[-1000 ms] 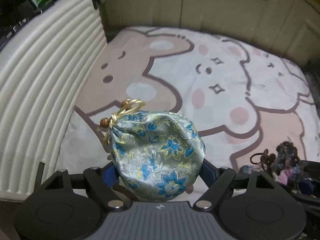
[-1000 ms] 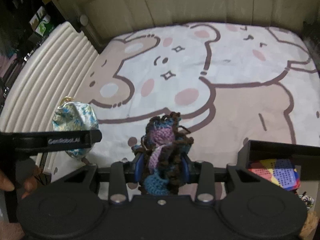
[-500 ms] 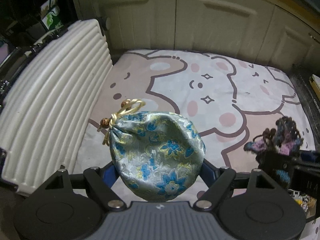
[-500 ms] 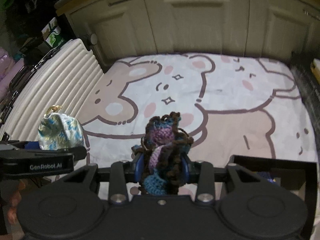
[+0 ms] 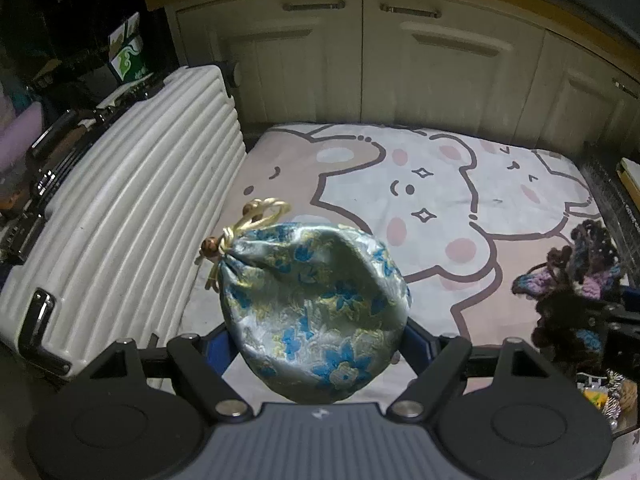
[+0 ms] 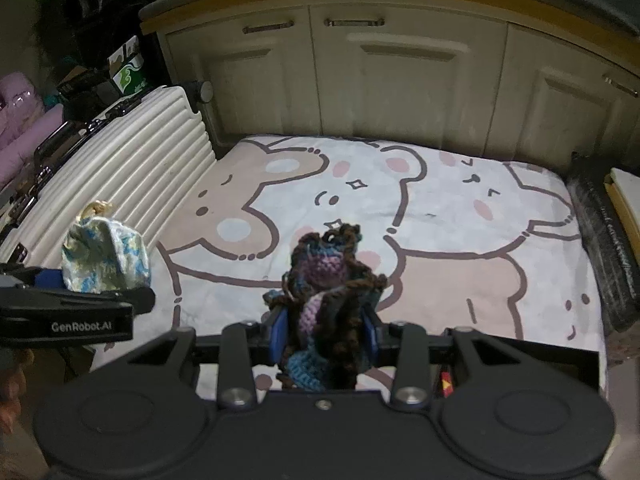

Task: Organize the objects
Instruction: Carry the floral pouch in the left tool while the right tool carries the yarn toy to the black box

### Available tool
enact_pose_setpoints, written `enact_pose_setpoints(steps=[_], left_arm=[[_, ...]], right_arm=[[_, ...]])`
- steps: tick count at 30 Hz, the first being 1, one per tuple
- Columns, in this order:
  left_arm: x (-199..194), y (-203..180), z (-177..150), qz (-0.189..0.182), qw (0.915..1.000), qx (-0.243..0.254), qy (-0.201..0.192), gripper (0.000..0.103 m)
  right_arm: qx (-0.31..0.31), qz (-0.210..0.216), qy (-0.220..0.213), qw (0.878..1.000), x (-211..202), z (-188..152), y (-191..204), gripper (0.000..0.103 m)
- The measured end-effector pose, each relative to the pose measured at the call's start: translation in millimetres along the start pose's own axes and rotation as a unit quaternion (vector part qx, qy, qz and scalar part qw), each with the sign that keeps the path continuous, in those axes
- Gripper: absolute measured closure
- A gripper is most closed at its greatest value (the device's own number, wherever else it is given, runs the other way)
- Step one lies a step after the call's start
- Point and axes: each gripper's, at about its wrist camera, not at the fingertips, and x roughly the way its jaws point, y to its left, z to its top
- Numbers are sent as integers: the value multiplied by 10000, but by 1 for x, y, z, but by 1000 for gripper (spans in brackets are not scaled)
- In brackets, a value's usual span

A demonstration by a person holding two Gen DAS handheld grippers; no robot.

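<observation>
My left gripper [image 5: 316, 340] is shut on a silver-blue floral drawstring pouch [image 5: 316, 304] with a gold cord and wooden beads, held well above the mat. The pouch also shows in the right wrist view [image 6: 105, 256], at the left, with the left gripper [image 6: 80, 304] under it. My right gripper [image 6: 325, 338] is shut on a crocheted yarn piece [image 6: 328, 300] in brown, purple and blue, also held above the mat. The yarn piece shows in the left wrist view [image 5: 576, 280] at the right edge.
A cartoon bear mat [image 6: 440, 240] covers the floor. A white ribbed suitcase [image 5: 120, 216] lies along its left side. Cream cabinet doors [image 6: 380, 80] stand behind. A dark box edge [image 6: 600, 240] borders the right. Small colourful items [image 5: 604, 396] sit low right.
Both grippers have risen and tilted up with their loads still held. The mat looks farther away and the cabinet doors have come into view.
</observation>
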Motion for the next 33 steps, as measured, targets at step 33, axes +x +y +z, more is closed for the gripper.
enact_pose_setpoints(steps=[33], left_arm=[[-9,-99,1,-651,9962,566,-128,21]], right_arm=[[645,-748,-183,9949,-48,-30,-98,64]])
